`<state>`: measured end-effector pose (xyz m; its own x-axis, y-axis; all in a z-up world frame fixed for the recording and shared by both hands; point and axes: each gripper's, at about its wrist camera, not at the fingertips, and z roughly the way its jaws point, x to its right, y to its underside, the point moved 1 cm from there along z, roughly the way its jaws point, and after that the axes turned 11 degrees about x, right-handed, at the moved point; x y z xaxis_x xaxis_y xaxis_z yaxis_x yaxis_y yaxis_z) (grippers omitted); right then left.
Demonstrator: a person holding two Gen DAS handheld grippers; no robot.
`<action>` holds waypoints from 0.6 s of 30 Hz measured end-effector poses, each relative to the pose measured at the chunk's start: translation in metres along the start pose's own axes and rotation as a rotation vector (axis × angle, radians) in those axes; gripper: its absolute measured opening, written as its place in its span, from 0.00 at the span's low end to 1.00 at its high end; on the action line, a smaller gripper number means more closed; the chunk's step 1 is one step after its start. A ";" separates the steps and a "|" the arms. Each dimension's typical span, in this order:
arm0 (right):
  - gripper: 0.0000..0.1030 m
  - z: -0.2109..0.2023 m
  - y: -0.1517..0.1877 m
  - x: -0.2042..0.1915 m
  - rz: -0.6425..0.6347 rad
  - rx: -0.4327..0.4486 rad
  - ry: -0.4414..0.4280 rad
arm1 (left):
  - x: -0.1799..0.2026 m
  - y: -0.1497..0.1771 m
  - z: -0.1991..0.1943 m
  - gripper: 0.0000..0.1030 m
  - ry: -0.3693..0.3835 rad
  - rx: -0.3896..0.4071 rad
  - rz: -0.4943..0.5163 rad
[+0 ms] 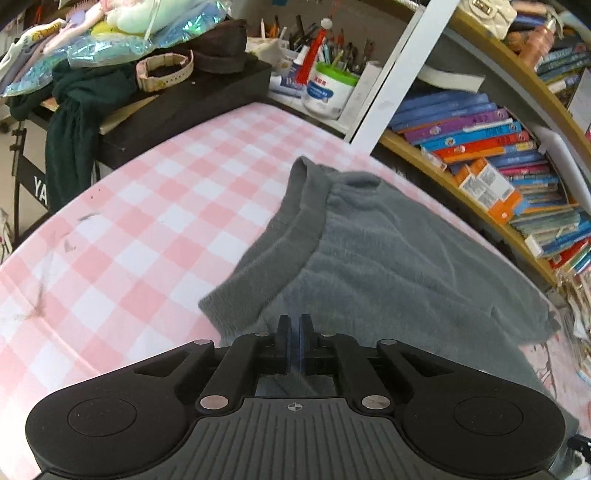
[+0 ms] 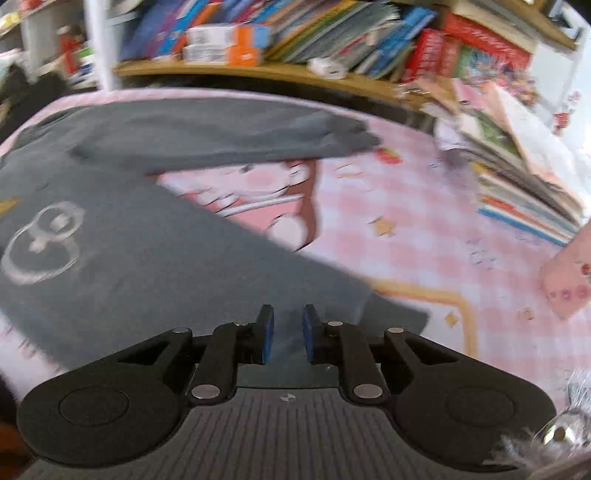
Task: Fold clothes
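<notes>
Grey knit: sweater (image 1: 388,258) lies spread on the pink-checked surface (image 1: 129,221), right of centre in the left wrist view
Collar: ribbed band (image 1: 299,206) points toward the far edge, standing up a little at its end
Left claw (image 1: 294,325): jaws all but together, clamped on the near edge of the sweater, cloth pinched between the pads
Left of surface: black stand (image 1: 177,99) piled with dark green cloth (image 1: 74,122), a pale strap (image 1: 166,70) and shiny bags (image 1: 110,44)
Far end: white tub (image 1: 328,92) and pens (image 1: 325,40)
Right side: shelf (image 1: 480,184) packed with leaning books (image 1: 480,136)

Right wrist view: blurred throughout
Sweater (image 2: 129,258): fills the left half, white ring print (image 2: 40,243) facing up; one sleeve (image 2: 229,133) stretches rightward across the far part
Right claw (image 2: 288,332): blue pads (image 2: 266,338) a narrow gap apart, sweater hem lying between them; whether they press on it I cannot tell
Surface (image 2: 424,229): pink check with a cartoon print (image 2: 266,195) showing between sleeve and body
Beyond: shelf (image 2: 258,70) of books (image 2: 332,29); a loose stack of books (image 2: 517,177) at right
</notes>
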<state>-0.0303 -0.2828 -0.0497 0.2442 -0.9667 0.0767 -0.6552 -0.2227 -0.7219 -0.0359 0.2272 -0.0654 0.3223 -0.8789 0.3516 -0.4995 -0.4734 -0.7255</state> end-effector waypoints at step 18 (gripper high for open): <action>0.17 -0.011 0.020 -0.001 -0.016 0.043 0.002 | -0.003 0.012 -0.037 0.40 -0.163 0.087 -0.105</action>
<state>-0.0513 -0.2881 -0.0568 0.2532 -0.9632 0.0899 -0.6196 -0.2328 -0.7496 -0.0728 0.2221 -0.0536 0.4984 -0.8005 0.3330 -0.3869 -0.5490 -0.7409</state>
